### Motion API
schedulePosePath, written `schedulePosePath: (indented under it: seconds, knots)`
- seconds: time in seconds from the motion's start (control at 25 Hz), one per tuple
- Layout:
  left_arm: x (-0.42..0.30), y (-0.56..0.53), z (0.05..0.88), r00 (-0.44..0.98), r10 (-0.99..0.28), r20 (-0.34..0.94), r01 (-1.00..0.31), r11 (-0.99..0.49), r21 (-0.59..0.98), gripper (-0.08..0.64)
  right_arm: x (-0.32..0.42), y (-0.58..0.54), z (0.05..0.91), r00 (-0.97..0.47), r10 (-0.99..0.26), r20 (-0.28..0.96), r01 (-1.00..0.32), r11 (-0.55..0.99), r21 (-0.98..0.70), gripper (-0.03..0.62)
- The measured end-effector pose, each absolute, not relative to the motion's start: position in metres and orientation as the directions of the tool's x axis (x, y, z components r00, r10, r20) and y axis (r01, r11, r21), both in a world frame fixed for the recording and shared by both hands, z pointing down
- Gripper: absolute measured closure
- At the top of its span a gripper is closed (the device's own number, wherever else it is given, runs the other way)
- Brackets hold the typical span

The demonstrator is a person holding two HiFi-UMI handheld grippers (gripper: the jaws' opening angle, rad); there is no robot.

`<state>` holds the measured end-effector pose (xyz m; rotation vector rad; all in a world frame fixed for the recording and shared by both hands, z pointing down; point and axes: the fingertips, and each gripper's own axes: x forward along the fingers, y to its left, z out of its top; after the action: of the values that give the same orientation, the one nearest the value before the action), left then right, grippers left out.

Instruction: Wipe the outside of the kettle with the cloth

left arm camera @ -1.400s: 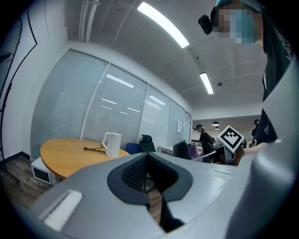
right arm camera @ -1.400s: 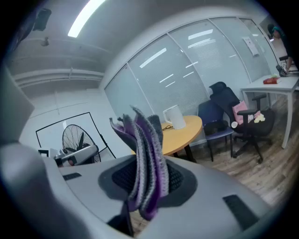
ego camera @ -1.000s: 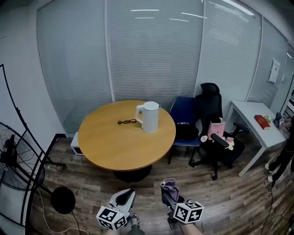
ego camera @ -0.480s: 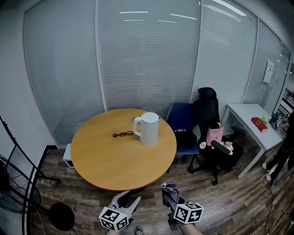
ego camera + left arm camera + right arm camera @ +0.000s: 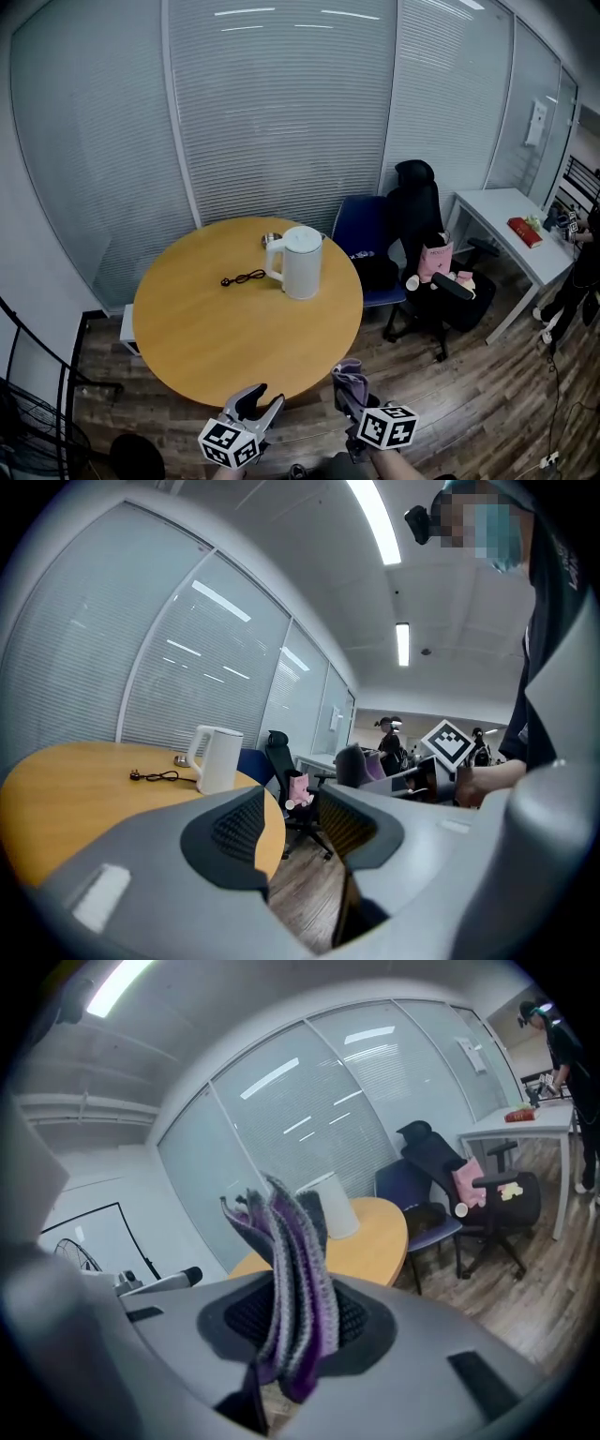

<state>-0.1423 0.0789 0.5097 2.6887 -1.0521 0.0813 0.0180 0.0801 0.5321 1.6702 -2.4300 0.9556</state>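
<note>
A white electric kettle (image 5: 300, 262) stands upright on the round wooden table (image 5: 225, 328), right of its middle. Both grippers hang over the floor just short of the table's near edge, well apart from the kettle. My left gripper (image 5: 259, 401) is opening, with nothing between its jaws; in its own view (image 5: 291, 825) the kettle (image 5: 217, 758) shows far ahead on the left. My right gripper (image 5: 350, 392) is shut on a folded purple and grey cloth (image 5: 349, 378). In the right gripper view the cloth (image 5: 291, 1269) stands up between the pads (image 5: 352, 1316) and hides part of the kettle (image 5: 335, 1206).
A black cable (image 5: 243, 278) and a small metal piece (image 5: 270, 240) lie on the table left of the kettle. A blue chair (image 5: 361, 239) and a black office chair (image 5: 424, 244) with a pink bag (image 5: 439, 262) stand to the right. Farther right are a white desk (image 5: 506, 230) and a person (image 5: 586, 253).
Both grippers have come closer to the table's near edge. The left gripper's jaws, shut a second ago, now stand apart. The cloth stays in the right gripper.
</note>
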Motion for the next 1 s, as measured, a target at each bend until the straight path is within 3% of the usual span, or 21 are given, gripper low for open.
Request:
schedulePosePath:
  seconds: [0.32,1.0]
  knots:
    - [-0.131,0.024,0.518,0.712,-0.686,0.149,-0.7,-0.676,0.23,0.391,0.033,0.017,0.539,-0.437,-0.819,0.371,-0.85,0.241,-0.469,0.483]
    - [-0.086,-0.112,0.506,0.507,-0.851,0.135,-0.856,-0.478,0.199,0.391,0.087,-0.139,0.531,-0.599,-0.706,0.377,-0.785,0.425,-0.451,0.483]
